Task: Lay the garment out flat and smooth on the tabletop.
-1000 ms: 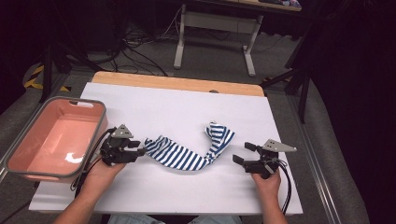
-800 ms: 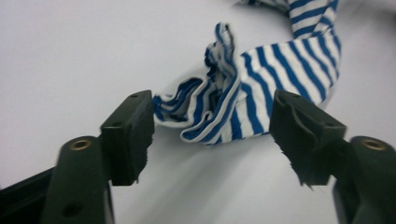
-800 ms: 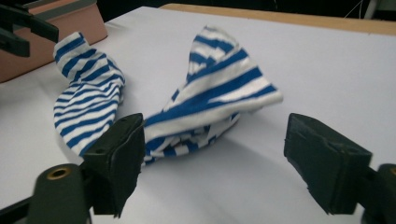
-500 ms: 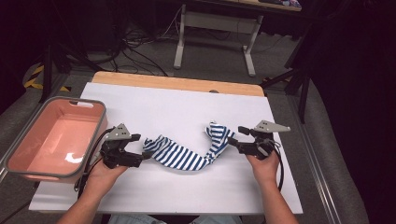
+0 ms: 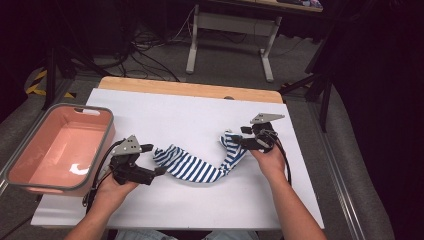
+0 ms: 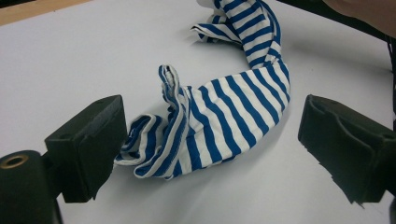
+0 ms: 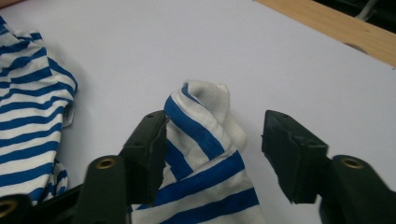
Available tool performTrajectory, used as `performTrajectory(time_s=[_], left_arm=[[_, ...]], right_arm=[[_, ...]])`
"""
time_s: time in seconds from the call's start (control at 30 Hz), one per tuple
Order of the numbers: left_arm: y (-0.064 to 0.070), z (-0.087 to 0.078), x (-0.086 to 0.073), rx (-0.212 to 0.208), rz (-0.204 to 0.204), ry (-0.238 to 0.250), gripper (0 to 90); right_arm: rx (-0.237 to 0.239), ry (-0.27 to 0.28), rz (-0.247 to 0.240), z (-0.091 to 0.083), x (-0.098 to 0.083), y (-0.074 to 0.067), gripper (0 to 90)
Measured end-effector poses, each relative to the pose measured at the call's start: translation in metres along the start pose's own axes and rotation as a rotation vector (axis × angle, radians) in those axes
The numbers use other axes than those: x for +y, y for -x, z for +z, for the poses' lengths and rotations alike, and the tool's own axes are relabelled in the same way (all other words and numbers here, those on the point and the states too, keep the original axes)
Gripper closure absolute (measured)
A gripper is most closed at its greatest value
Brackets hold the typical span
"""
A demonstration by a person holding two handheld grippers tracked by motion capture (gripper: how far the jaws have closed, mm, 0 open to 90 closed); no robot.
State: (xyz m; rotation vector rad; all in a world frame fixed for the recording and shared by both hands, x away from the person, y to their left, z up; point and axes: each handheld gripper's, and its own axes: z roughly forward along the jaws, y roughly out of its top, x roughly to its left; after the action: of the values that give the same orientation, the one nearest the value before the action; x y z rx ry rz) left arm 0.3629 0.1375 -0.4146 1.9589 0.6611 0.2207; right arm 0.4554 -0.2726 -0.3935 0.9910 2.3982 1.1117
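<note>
A blue-and-white striped cloth (image 5: 200,169) lies crumpled in a curved band on the white table (image 5: 175,112). My left gripper (image 5: 156,159) sits at the cloth's left end. Its jaws have just been opening and now stand wide apart, with the bunched end (image 6: 187,126) lying on the table between them, untouched. My right gripper (image 5: 234,140) is at the raised right end of the cloth (image 7: 201,133). Its jaws have just been closing. The left pad (image 7: 152,135) brushes the fabric, while the right pad (image 7: 285,140) still stands clear of it.
A pink bin (image 5: 107,137) with a grey rim stands off the table's left edge, beside my left hand. A wooden strip (image 5: 190,90) runs along the table's far edge. Beyond it are a table frame and cables on the floor.
My right hand has moved up and left from the table's front right to the cloth's right end, and its jaws have narrowed. The left jaws have spread wide; that hand stayed in place.
</note>
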Motion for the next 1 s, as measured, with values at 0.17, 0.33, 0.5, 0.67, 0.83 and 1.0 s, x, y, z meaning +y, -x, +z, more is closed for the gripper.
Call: performTrajectory(time_s=[0.17,0.33,0.5,0.67,0.83,1.0], left_arm=[[0.0,0.001,-0.001,0.016,0.007,0.0,9.0],[-0.003,0.008,0.002,0.022,0.01,0.002,12.9],[-0.005,0.023,0.009,0.043,0.028,-0.027,22.0],[-0.01,0.043,0.014,0.071,0.038,-0.082,36.3],[-0.01,0.051,0.015,0.086,0.051,-0.123,76.0],[-0.008,0.035,0.018,0.122,0.062,-0.109,81.4]], right_arm=[[0.001,-0.04,-0.058,0.001,0.005,-0.005,78.5],[-0.008,-0.027,-0.073,-0.01,0.008,-0.01,85.1],[0.0,0.011,-0.073,-0.027,0.011,-0.013,85.6],[0.007,0.039,-0.084,-0.037,0.013,-0.018,85.8],[0.004,0.056,-0.087,-0.044,0.014,-0.021,85.8],[-0.009,0.087,-0.071,-0.056,0.011,-0.017,85.9]])
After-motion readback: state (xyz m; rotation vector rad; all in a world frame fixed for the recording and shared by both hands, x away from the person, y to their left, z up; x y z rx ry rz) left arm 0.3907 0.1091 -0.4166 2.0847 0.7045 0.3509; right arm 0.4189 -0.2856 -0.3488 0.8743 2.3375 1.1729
